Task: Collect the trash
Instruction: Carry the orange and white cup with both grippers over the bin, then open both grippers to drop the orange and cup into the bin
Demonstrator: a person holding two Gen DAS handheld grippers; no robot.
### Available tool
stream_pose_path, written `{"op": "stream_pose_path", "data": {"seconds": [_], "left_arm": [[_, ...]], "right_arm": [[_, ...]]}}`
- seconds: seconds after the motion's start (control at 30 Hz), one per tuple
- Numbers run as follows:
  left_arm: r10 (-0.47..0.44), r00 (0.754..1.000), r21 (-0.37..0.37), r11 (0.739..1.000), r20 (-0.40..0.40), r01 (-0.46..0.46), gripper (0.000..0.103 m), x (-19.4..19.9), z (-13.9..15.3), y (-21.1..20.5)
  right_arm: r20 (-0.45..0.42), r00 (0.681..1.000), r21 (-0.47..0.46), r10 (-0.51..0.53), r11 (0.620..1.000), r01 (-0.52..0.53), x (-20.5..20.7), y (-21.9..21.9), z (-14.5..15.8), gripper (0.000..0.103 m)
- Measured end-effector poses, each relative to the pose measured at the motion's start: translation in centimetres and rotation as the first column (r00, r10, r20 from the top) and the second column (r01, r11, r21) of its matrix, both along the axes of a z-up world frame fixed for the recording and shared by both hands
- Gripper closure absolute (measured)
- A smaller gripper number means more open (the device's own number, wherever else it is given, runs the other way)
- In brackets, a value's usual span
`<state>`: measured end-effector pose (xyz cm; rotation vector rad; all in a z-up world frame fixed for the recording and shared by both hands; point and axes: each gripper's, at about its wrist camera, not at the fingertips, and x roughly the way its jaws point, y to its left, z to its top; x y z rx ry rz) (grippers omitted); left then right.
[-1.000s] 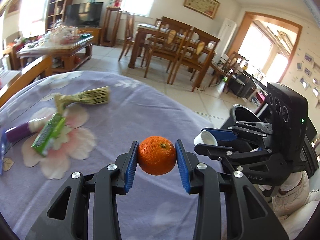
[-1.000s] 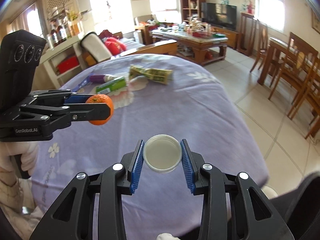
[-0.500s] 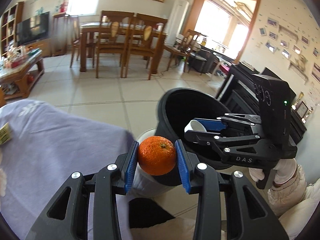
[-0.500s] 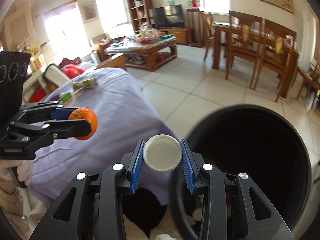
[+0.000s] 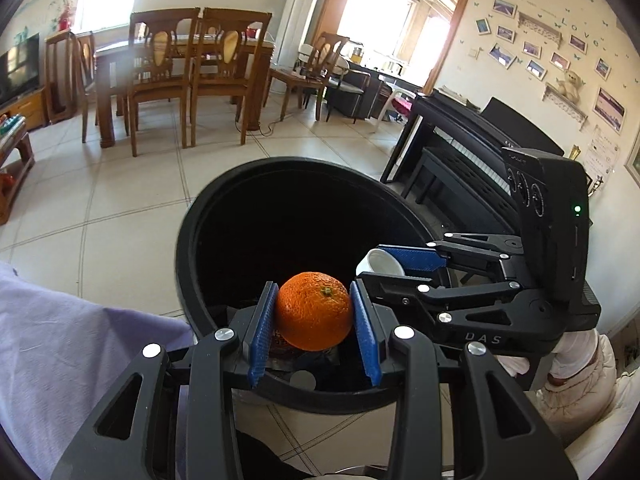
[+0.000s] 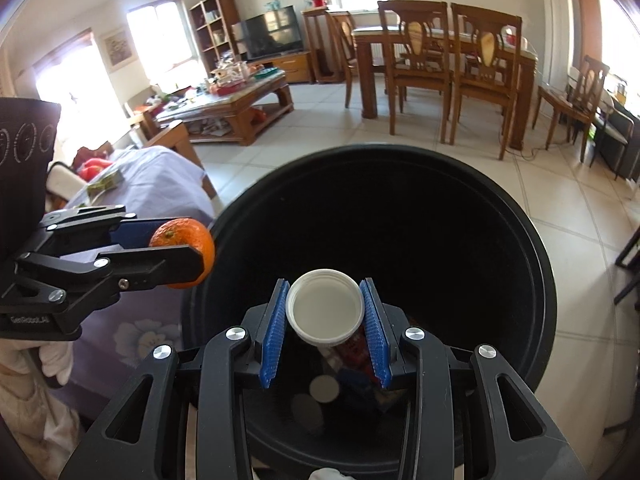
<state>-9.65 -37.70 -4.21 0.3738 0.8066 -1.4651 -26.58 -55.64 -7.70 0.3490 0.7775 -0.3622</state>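
My left gripper (image 5: 314,312) is shut on an orange (image 5: 314,311), held over the near rim of a round black trash bin (image 5: 224,188). My right gripper (image 6: 325,312) is shut on a white plastic lid (image 6: 325,310), held over the open mouth of the same bin (image 6: 532,240). In the left wrist view the right gripper (image 5: 384,268) hangs over the bin's right side with the white lid (image 5: 378,263) in it. Seen from the right wrist, the left gripper (image 6: 176,252) and its orange (image 6: 188,240) sit at the bin's left rim. Wrappers lie on the bin's dark bottom.
The lilac flowered tablecloth (image 5: 60,352) of the table edges the bin on the left; a yellow-green packet (image 6: 106,182) still lies on it. Dining chairs and table (image 5: 168,76) stand behind on the tiled floor, and a black piano (image 5: 472,148) is to the right.
Both grippers swung away from the table to the bin. The bin now fills the middle of both views, and the orange and the lid hang over it, still gripped.
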Motion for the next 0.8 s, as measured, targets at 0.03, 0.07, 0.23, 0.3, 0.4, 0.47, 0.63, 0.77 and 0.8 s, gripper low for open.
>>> {"op": "stream_pose_path", "data": {"seconds": [0.03, 0.07, 0.23, 0.3, 0.4, 0.47, 0.63, 0.77, 0.8], "left_arm": [[-0.003, 1.000, 0.007, 1.000, 0.002, 0.003, 0.066, -0.2, -0.2, -0.3], [-0.005, 1.000, 0.017, 1.000, 0.006, 0.005, 0.066, -0.5, -0.5, -0.4], [-0.006, 1.000, 0.041, 0.999, 0.002, 0.006, 0.065, -0.7, -1.5, -1.1], [-0.004, 1.000, 0.046, 0.999, 0.001, 0.004, 0.065, -0.7, -1.6, -1.2], [-0.007, 1.000, 0.052, 0.999, 0.008, 0.006, 0.065, -0.9, -1.8, -1.4], [-0.009, 1.000, 0.051, 0.999, 0.015, 0.008, 0.064, -1.0, -1.8, -1.4], [0.000, 1.000, 0.042, 0.999, 0.016, -0.001, 0.064, -1.2, -1.6, -1.2], [0.004, 1.000, 0.038, 0.999, 0.020, -0.005, 0.063, -1.3, -1.3, -1.1], [0.006, 1.000, 0.036, 0.999, 0.019, -0.007, 0.062, -1.2, -1.2, -1.0]], "right_arm": [[-0.002, 1.000, 0.005, -0.005, 1.000, 0.005, -0.2, -0.3, -0.3, 0.066], [-0.004, 1.000, 0.009, -0.008, 1.000, 0.008, -0.4, -0.5, -0.5, 0.066], [-0.012, 1.000, 0.021, -0.018, 1.000, 0.018, -1.0, -1.0, -1.5, 0.066], [-0.014, 1.000, 0.027, -0.020, 0.999, 0.020, -0.9, -1.3, -1.7, 0.066], [-0.014, 1.000, 0.033, -0.024, 0.999, 0.024, -1.1, -1.6, -2.0, 0.066], [-0.016, 1.000, 0.039, -0.027, 0.999, 0.027, -1.2, -1.6, -2.1, 0.066], [-0.026, 0.999, 0.046, -0.031, 0.998, 0.032, -0.4, -1.6, -2.2, 0.059], [-0.025, 0.999, 0.045, -0.036, 0.998, 0.037, -0.3, -1.5, -2.0, 0.046], [-0.025, 0.999, 0.040, -0.037, 0.998, 0.038, -0.3, -1.5, -1.9, 0.046]]}}
